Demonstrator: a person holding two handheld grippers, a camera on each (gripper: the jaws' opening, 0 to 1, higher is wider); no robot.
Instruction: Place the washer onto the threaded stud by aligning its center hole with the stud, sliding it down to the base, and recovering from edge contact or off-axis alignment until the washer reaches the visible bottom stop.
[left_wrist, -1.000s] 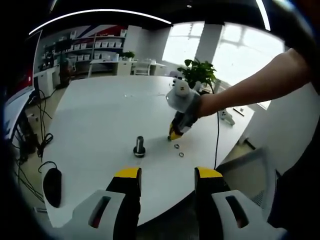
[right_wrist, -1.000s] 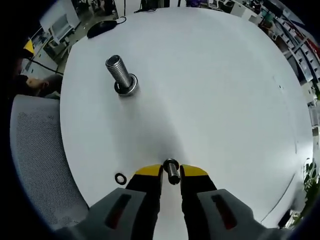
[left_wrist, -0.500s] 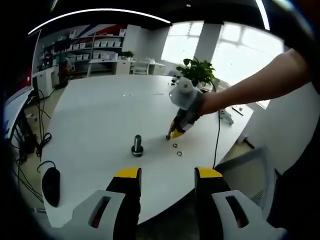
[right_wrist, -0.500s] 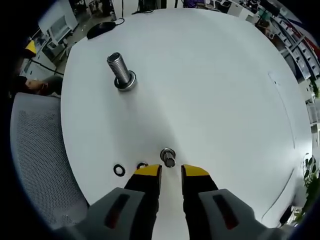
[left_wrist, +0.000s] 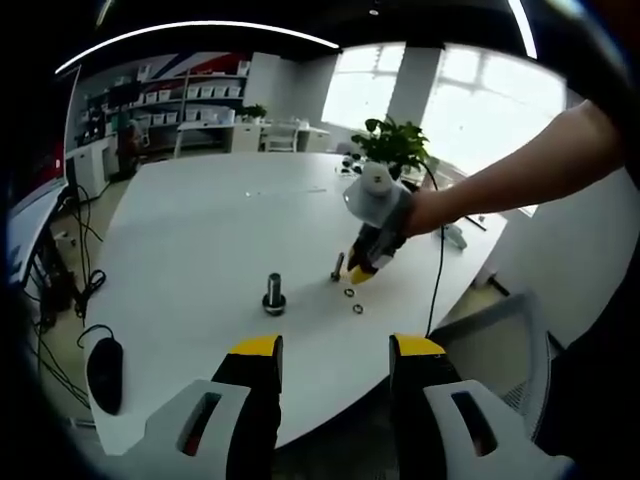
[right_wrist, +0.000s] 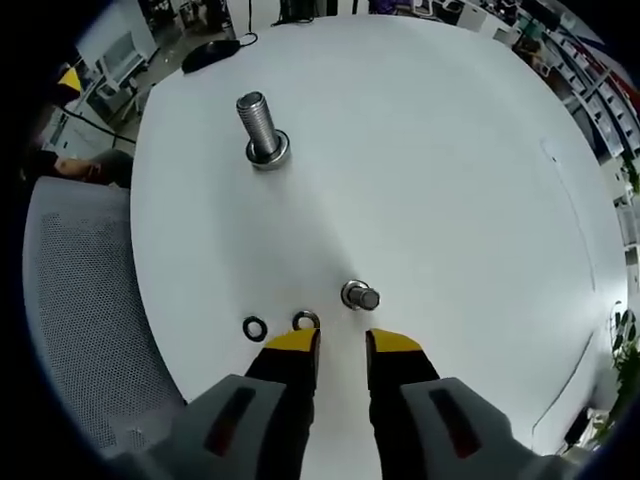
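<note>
The right gripper view looked steeply down on the white table (right_wrist: 450, 150) and gave the hardware in close detail. The large threaded stud (right_wrist: 259, 130) stood upright on its wide base, threads plain along the shaft. Well apart from it, toward the camera, a smaller stud (right_wrist: 358, 296) stood on the table just ahead of the right gripper (right_wrist: 342, 342), whose yellow-tipped jaws were spread with nothing between them. Two washers lay flat beside the small stud: a dark washer (right_wrist: 254, 327) farther out, and a lighter washer (right_wrist: 305, 320) touching or nearly touching the tip of one jaw. Neither washer was on any stud. A mesh chair (right_wrist: 80, 300) showed past the table edge.

The left gripper view took in the scene from across the table. There the large stud (left_wrist: 273, 294) was a small dark post, the small stud (left_wrist: 338, 266) stood near it, and the washers (left_wrist: 353, 301) were tiny rings just beyond. A person's arm (left_wrist: 500, 180) reached in holding the right gripper (left_wrist: 362, 271) tip-down beside the small stud. The left gripper (left_wrist: 330, 350) hung off the table's near edge, its jaws held apart and empty. A computer mouse (left_wrist: 104, 372) lay far from the large stud, and a potted plant (left_wrist: 400, 145) stood behind the table.
</note>
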